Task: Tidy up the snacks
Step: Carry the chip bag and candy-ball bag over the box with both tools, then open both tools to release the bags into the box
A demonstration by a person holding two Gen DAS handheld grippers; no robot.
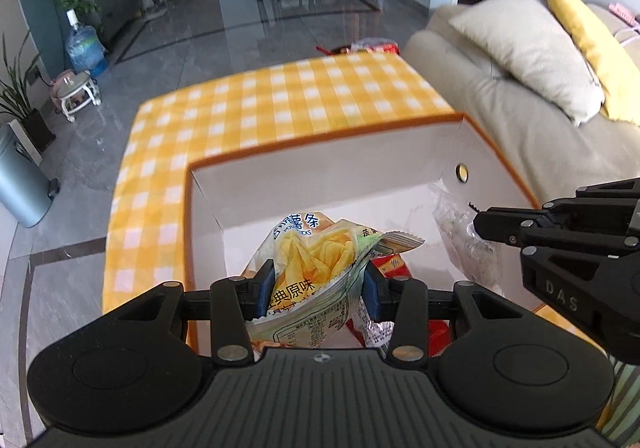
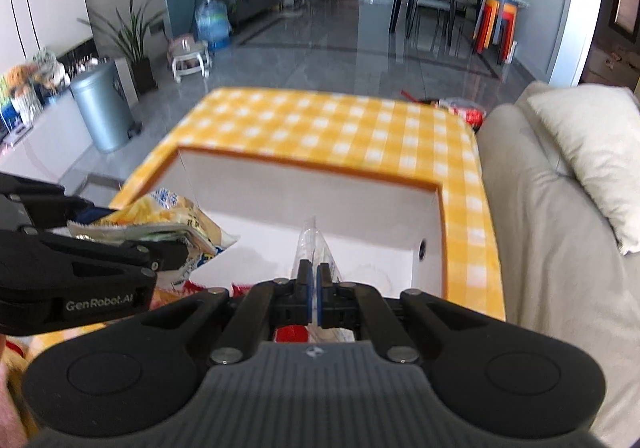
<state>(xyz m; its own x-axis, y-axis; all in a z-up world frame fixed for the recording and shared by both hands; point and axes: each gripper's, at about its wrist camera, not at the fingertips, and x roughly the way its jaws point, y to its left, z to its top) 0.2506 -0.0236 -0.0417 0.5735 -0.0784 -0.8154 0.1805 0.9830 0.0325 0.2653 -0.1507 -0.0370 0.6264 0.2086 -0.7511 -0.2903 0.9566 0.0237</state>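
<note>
The yellow crinkled chip bag [image 1: 308,272] shows "薯条" and "经典原味". The black right tongs [image 1: 476,222] read "DAS"; the black left tongs [image 2: 176,244] read "GenRobot.AI".

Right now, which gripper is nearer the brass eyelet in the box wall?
Right. The right gripper, shut on a clear wrapper, sits just below the eyelet. The left gripper, shut on the fries bag, is toward the box's opposite side.

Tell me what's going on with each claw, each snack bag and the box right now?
Left claw: shut on the yellow chips bag.
Yellow chips bag: gripped, held over the box.
Right claw: shut on the clear bag.
Clear bag: pinched at its edge, over the box.
Box: open on top, on the checked cloth.
</note>
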